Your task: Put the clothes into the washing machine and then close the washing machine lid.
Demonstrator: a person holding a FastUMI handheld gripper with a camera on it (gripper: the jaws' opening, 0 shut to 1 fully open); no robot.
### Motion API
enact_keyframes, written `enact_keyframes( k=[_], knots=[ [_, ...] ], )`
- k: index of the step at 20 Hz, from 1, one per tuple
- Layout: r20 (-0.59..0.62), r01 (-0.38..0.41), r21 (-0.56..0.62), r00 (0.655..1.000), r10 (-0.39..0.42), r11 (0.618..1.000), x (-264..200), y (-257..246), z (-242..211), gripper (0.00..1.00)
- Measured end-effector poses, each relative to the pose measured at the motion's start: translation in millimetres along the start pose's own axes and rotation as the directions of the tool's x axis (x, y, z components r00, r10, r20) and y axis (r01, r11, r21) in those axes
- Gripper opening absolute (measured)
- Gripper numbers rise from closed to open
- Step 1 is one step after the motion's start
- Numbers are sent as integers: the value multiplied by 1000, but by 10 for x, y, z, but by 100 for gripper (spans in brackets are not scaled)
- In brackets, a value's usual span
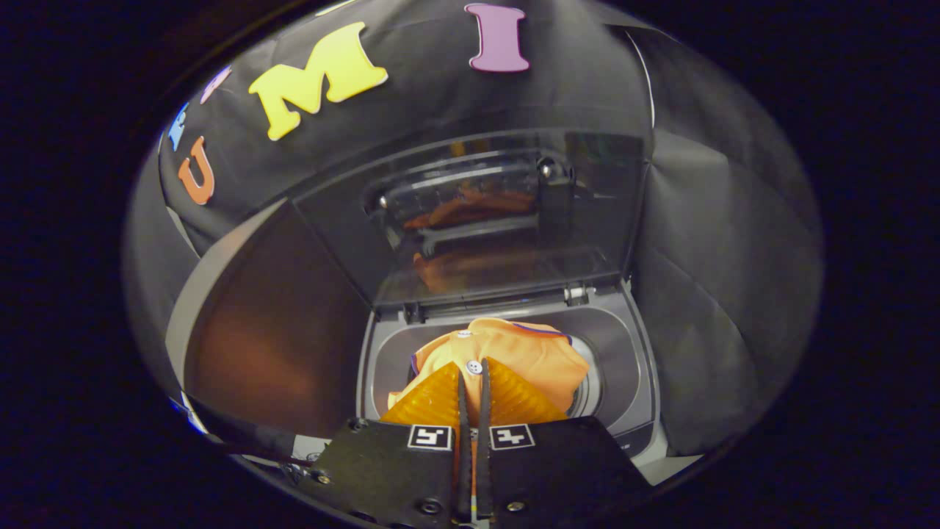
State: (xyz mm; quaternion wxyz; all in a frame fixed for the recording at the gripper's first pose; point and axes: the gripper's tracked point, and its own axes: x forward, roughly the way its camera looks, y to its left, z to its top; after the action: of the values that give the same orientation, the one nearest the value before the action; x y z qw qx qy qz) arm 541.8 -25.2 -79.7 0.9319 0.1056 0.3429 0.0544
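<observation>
The orange shirt [507, 356] sits at lower centre of the frame, bunched in the mouth of the washing machine [624, 382], with a thin dark trim along its top edge and white buttons [474, 366] on its near side. The gripper [474, 389] has its two fingers pressed close together, only a thin slit between them, and a fold of the shirt is pinched in that slit right below a button. How far the cloth reaches down into the drum is hidden by the fingers and the gripper's body.

The machine's grey top frames the opening; a curved metal edge of the drum [587, 389] shows just right of the shirt. The lid [477, 220] stands open behind it, filling the middle of the frame — a dark see-through panel on hinges [576, 294], with an orange reflection of the shirt and of the gripper in it.

To the left of the machine a dark, smooth panel [279, 323] with a pale rim glows faintly orange; what it belongs to is hard to tell. Black cloth [720, 242] hangs as the wall across the top and right of the frame. At lower left a dark cable [250, 437] runs toward the gripper — its far end is cut off.

Two small black-and-white square markers [470, 436] sit on the gripper's body; no readable writing appears on the machine.
</observation>
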Motion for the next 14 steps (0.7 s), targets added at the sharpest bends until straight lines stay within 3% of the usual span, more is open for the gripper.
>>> enact_keyframes(
  k=[9,14],
  knots=[
    [-128,110,36,986,-105,993,636,-188,-491,6],
    [-256,144,16,957,-135,989,911,-281,-895,6]
  ],
)
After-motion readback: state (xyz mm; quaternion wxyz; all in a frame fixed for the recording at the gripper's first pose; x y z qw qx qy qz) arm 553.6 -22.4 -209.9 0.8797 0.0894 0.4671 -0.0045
